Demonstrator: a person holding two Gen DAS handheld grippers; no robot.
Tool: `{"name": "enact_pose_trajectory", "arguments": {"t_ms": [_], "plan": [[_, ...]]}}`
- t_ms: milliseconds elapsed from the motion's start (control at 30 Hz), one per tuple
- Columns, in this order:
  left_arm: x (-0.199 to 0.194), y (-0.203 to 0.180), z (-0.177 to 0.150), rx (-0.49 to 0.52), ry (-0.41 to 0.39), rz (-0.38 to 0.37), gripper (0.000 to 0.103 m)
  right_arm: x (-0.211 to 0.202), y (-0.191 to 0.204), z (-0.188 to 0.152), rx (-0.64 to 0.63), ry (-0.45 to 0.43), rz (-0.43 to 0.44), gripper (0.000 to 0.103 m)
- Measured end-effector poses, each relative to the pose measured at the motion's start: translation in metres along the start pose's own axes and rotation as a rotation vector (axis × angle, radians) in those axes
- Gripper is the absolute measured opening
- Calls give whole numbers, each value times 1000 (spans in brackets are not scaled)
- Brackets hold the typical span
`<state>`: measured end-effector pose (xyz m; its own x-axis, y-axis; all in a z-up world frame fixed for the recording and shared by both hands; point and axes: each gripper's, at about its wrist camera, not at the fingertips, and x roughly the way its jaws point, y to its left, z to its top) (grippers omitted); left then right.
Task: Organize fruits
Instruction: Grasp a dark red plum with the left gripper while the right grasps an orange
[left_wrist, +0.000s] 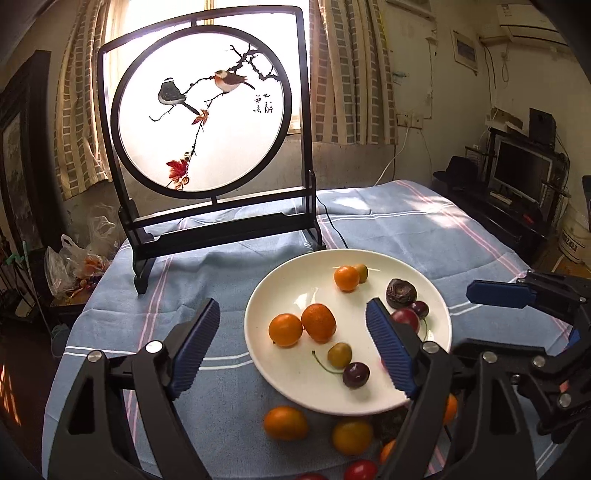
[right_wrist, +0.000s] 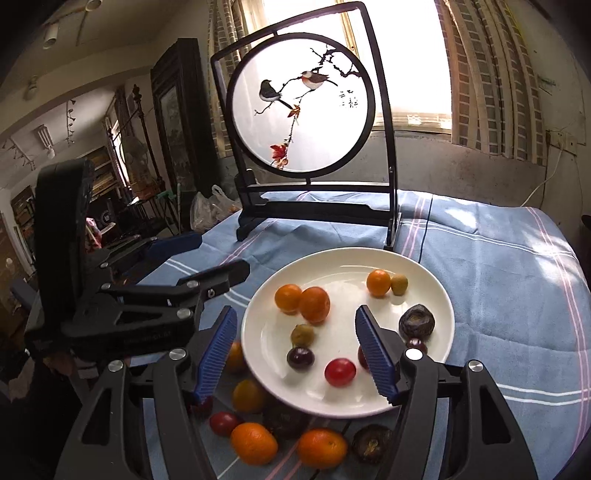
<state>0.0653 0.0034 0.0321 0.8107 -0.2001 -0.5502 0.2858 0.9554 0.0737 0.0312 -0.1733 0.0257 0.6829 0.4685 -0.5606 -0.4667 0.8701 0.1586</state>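
We are holding left gripper (left_wrist: 291, 345) and right gripper (right_wrist: 297, 354) released, both empty, over plate (right_wrist: 436, 295) (collection spot); loose fruits (right_wrist: 255, 443) on table (right_wrist: 498, 280) awaiting pickup.

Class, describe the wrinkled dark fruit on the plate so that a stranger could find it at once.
Start at the white plate in front of the bird screen. Near its right rim lies the wrinkled dark fruit, just beyond a cherry. It alone on the plate is brown and shrivelled; the others are smooth.
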Motion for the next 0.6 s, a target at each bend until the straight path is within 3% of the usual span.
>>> {"name": "enact_pose_trajectory", "arguments": {"t_ms": [233, 333, 433, 500, 533, 600], "plan": [[-25, -2, -63, 198, 113, -44, 79, 14, 38, -69, -103, 219, 42, 69], [-33, -3, -89, 277, 135, -73, 80, 29, 45, -80, -117, 264, 33, 69], [-27, 1, -108, 287, 212, -120, 80, 47, 46, -83, -125, 303, 5, 69], [-19, 2, -117, 291, 248, -126, 80, 57, 45, -85, -125, 332, 11, 56], [-14, 3, -120, 285, 264, -128, 80, 60, 44, -87, -120, 333, 3, 43], [-4, 6, -123, 258, 292, -135, 80, 58, 42, -87, -120, 327, 16, 41]]}}
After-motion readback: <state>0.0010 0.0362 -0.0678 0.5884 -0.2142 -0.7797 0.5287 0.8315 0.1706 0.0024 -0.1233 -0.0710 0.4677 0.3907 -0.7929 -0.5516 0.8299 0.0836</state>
